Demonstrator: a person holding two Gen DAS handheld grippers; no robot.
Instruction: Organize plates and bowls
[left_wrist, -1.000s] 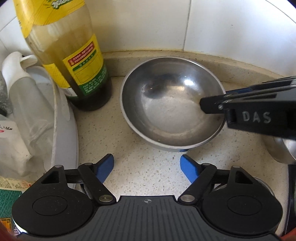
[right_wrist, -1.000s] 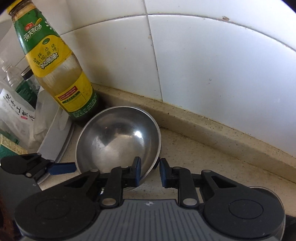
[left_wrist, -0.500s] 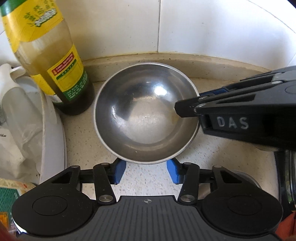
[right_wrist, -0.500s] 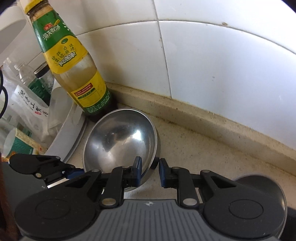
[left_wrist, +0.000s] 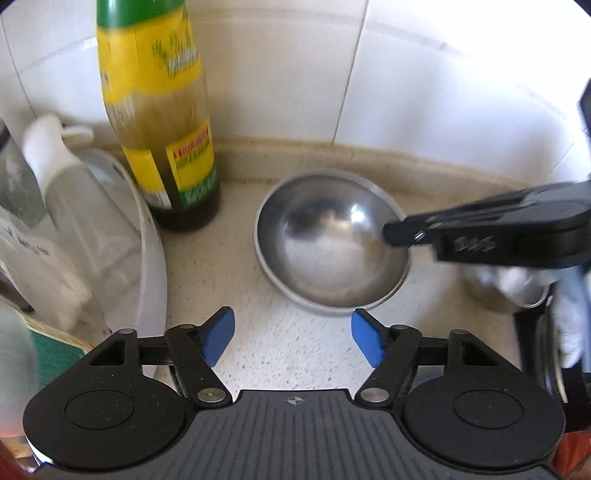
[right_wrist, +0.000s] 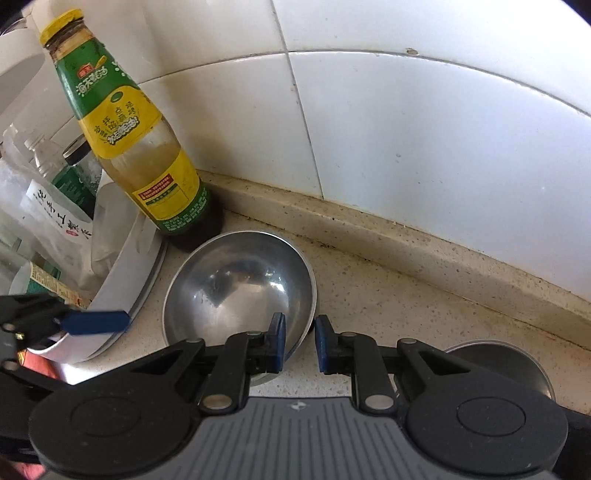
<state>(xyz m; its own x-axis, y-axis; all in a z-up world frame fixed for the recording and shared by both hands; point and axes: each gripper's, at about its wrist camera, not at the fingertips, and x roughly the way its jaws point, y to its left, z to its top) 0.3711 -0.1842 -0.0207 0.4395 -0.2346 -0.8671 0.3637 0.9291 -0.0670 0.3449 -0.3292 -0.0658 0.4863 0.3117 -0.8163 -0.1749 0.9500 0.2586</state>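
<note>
Stainless-steel bowl (right_wrist: 240, 291) resting on the speckled surface (left_wrist: 295, 350) near the tiled wall, just right of a sauce bottle (right_wrist: 140, 155). Right tongs (right_wrist: 299, 341) straddle its near-right rim, one finger inside, one outside; whether they pinch it cannot be told. Left tongs (left_wrist: 293, 339) spread wide, empty, near the bowl.

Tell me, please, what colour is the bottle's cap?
Yellow; the bottle's cap shows best in the right wrist view.
</note>
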